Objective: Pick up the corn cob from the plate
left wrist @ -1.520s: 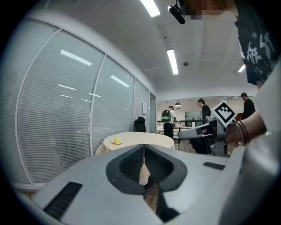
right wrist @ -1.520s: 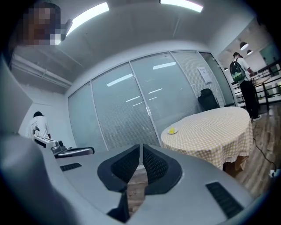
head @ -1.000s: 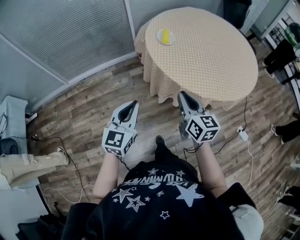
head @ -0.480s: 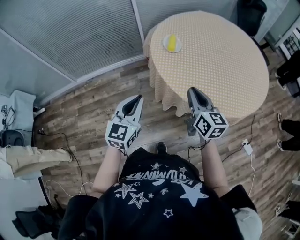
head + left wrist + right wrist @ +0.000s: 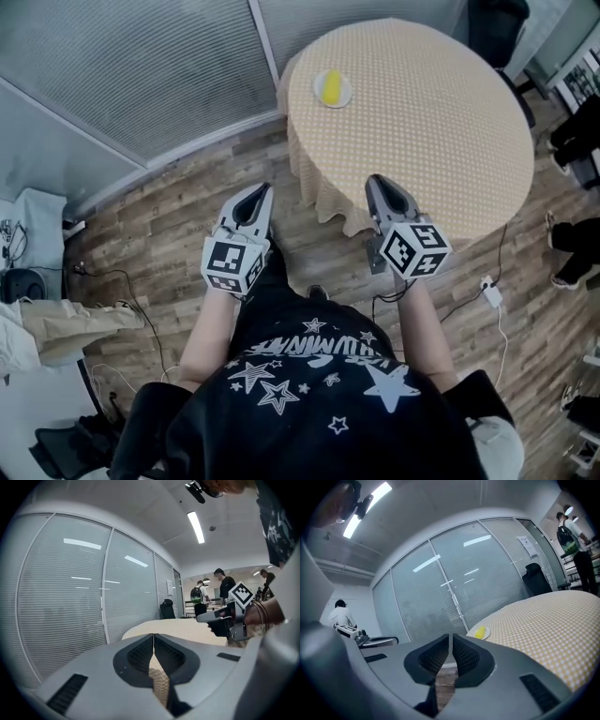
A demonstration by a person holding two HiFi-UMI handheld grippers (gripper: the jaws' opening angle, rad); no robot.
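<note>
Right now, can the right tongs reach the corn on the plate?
Probably not yet. The right tongs are shut and only at the near edge of the table, while the corn cob sits on its plate at the far side. Nothing blocks the way.

A round counter (image 5: pixel 450 122) is standing on wood floor (image 5: pixel 169 234) beside blind-covered glass walls (image 5: pixel 141 66); a ceiling light (image 5: pixel 196 527) is glowing.

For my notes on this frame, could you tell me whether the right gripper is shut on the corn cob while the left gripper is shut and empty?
Not quite: the right gripper is shut, but on nothing. The right gripper view shows its jaws together, with the corn cob lying on its plate over on the table. The left gripper is shut and empty, as you said.
</note>
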